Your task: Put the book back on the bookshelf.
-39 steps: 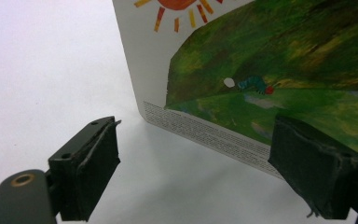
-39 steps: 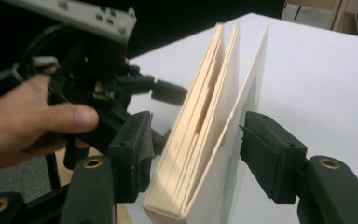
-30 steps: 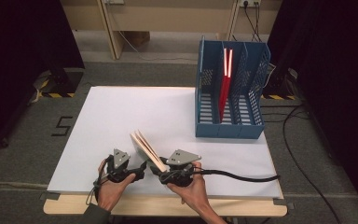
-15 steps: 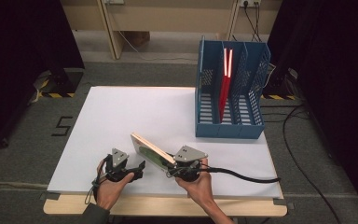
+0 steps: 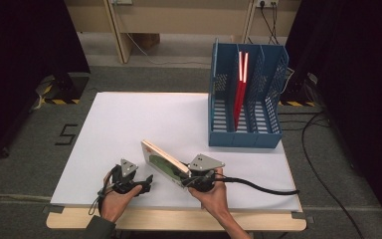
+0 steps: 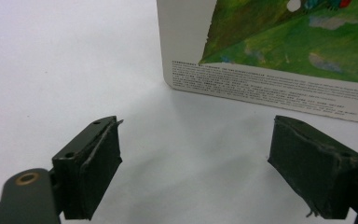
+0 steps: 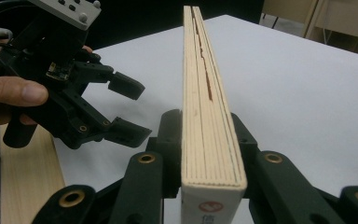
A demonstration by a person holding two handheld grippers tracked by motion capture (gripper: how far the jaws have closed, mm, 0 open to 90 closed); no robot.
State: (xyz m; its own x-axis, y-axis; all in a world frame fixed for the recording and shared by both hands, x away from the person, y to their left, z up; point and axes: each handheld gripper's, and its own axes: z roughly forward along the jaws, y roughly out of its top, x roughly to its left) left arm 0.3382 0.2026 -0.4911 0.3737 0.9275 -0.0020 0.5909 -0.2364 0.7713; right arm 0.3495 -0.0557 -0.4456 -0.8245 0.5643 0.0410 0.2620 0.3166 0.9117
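Near the front edge of the worktop (image 5: 129,119), right of centre: right hand-held gripper (image 5: 195,180) is clamped on a board book (image 5: 163,162), jaws pressing both covers at one end. Book is tilted, raised off the white surface, running from the gripper up and away toward the worktop's left. Right gripper view looks straight along the page block: thick cream pages, a red round mark on the near end, jaws tight on both sides.

Left hand-held gripper (image 5: 142,183) sits just left of the book, close to the front edge, jaws spread wide with nothing between them. In the left gripper view the book's cover (image 6: 279,46) stands just beyond the jaw tips: green painted picture, small print along the lower border, rounded corner.

At the back right corner: blue file rack (image 5: 246,134) with three compartments, a red folder (image 5: 238,94) upright in the middle one.
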